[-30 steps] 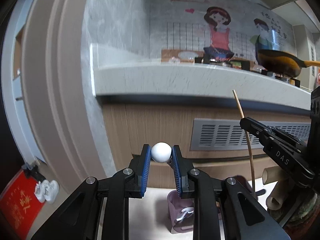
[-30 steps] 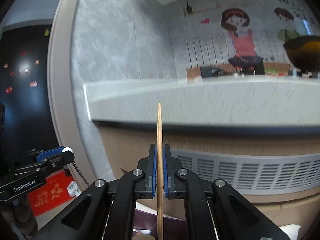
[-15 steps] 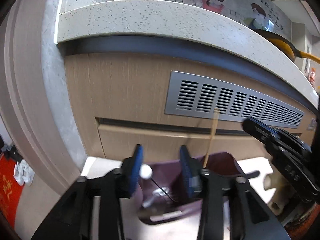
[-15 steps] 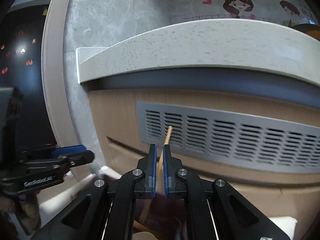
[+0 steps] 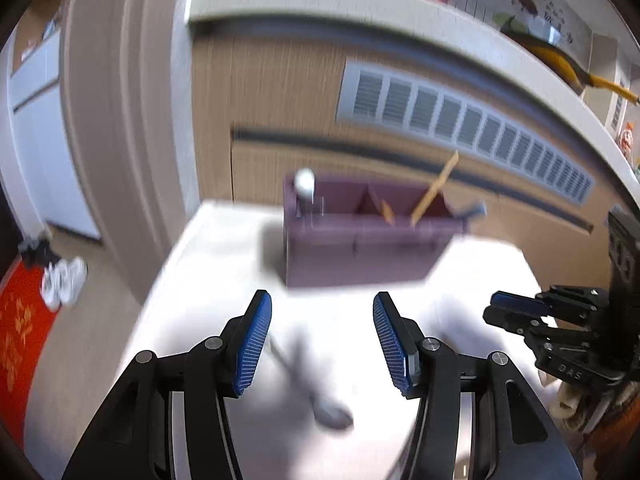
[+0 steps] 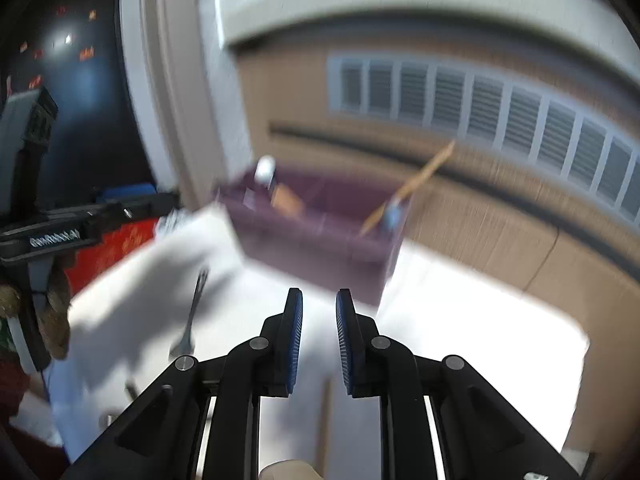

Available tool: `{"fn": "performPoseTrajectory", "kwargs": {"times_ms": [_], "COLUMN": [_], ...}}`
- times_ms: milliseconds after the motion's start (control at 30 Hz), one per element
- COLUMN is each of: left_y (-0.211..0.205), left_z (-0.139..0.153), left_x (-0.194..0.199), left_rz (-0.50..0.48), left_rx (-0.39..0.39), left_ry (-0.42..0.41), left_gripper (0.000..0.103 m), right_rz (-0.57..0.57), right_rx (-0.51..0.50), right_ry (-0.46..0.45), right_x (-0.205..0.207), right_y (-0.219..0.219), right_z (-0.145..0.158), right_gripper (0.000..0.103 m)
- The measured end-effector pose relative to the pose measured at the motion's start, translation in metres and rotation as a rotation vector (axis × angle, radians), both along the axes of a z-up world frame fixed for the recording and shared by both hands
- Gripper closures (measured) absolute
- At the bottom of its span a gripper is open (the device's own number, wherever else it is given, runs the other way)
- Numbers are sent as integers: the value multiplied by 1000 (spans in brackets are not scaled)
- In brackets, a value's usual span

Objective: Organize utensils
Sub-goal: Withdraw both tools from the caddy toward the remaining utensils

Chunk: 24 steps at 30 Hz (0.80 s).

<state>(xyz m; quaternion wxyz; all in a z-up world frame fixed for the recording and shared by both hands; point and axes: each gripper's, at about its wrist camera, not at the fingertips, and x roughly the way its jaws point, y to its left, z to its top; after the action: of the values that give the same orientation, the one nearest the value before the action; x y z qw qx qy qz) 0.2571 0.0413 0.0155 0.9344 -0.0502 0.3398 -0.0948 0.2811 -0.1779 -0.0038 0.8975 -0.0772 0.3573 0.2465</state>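
Observation:
A purple divided box (image 5: 360, 244) stands at the far side of the white table (image 5: 224, 240). A white ball-topped utensil (image 5: 304, 180) stands in the box's left compartment, and a wooden chopstick (image 5: 434, 190) leans in the right one. My left gripper (image 5: 322, 308) hangs in front of the box, its jaws opening wide with nothing between them. A metal spoon (image 5: 320, 396) lies on the table below it. My right gripper (image 6: 319, 308) is also back from the box (image 6: 320, 236), its jaws opening a little and empty. A fork (image 6: 192, 312) lies to its left.
A wooden cabinet front with a grey vent grille (image 5: 460, 116) rises just behind the table. A blue-handled item (image 5: 472, 210) sticks out at the box's right end. The table's left edge drops to a floor with white shoes (image 5: 64, 280) and a red mat (image 5: 16, 340).
Both grippers let go: the ball-topped utensil and the chopstick now stand in the purple box. Both grippers have drawn back, sunk and tilted down, with their jaws apart.

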Motion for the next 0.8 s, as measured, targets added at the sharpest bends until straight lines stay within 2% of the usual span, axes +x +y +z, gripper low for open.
{"fn": "performPoseTrajectory", "kwargs": {"times_ms": [167,400,633,800], "left_y": [6,11,7,-7], "left_z": [-28,-58,-67,-73], "left_x": [-29,-42,-45,-56], "left_rz": [22,46,30,-60], "left_rx": [-11,-45,-29,6], "left_ry": [83,167,202,231], "left_gripper": [49,49,49,49], "right_rz": [-2,-91,-95,-87], "right_rx": [-118,-99,-100,-80], "right_ry": [64,178,177,155], "right_x": [-26,-33,-33,-35], "right_y": [1,-15,-16,-20], "right_z": [-34,-64,-76,-75], "right_gripper": [87,87,86,86]}}
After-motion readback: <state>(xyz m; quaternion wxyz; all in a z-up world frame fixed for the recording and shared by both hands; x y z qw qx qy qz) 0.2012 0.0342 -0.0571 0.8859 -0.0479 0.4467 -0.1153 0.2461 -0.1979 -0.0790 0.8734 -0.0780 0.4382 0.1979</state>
